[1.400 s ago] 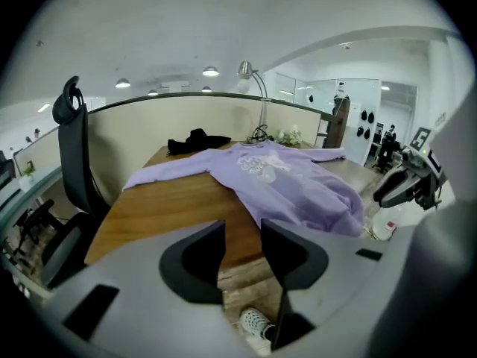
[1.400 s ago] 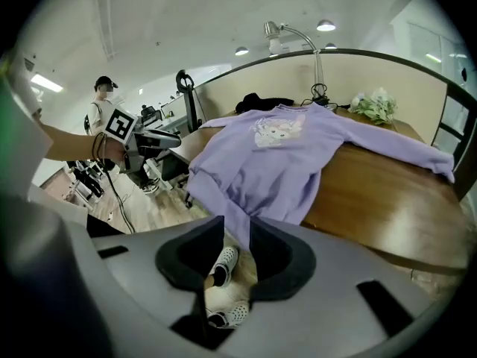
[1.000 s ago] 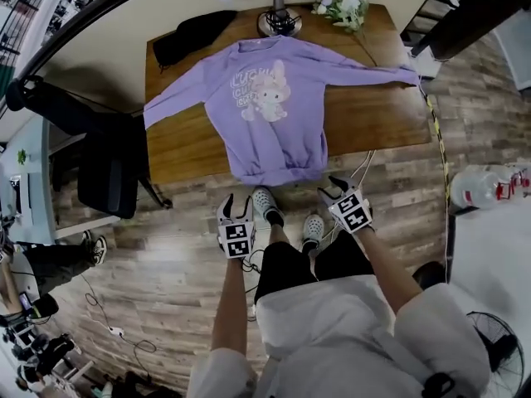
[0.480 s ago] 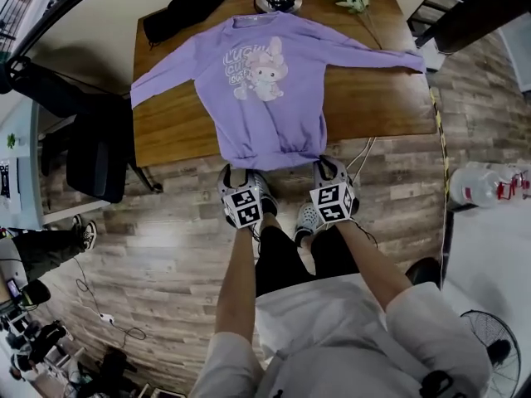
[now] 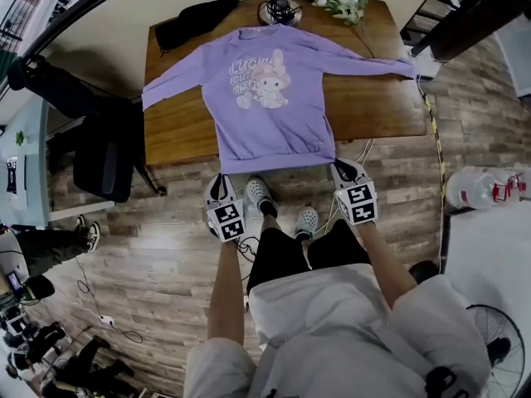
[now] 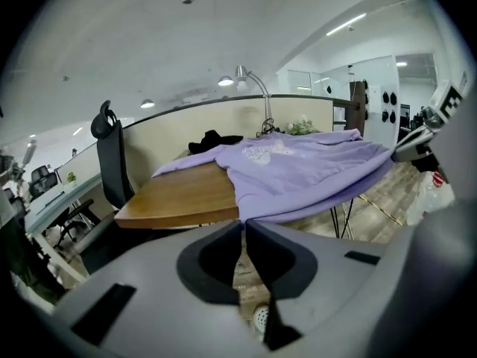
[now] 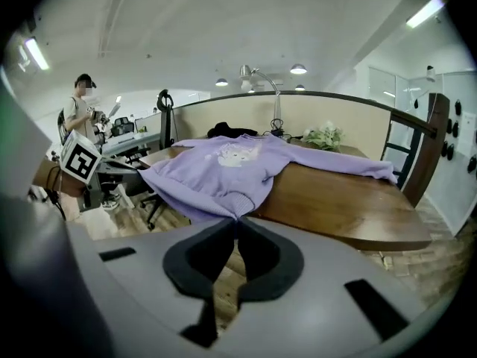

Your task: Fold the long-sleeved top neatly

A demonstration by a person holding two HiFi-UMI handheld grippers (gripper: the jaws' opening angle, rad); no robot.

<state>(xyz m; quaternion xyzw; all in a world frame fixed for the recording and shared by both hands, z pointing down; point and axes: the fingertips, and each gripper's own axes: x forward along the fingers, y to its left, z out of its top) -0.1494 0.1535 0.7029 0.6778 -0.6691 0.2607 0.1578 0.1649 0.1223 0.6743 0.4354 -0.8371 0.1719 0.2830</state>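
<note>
Left gripper (image 5: 218, 179) and right gripper (image 5: 342, 167) just clamped the top (image 5: 270, 110) by its hem, collar pointing away

The wooden table (image 5: 182, 131) carries a desk lamp (image 5: 279, 11) at the middle of its far edge. White flowers (image 5: 344, 0) lie at its far right corner, a black garment (image 5: 195, 23) at its far left corner. A black office chair (image 5: 104, 160) stands beside the left edge. Cables (image 5: 362, 152) hang below the near right corner.
</note>
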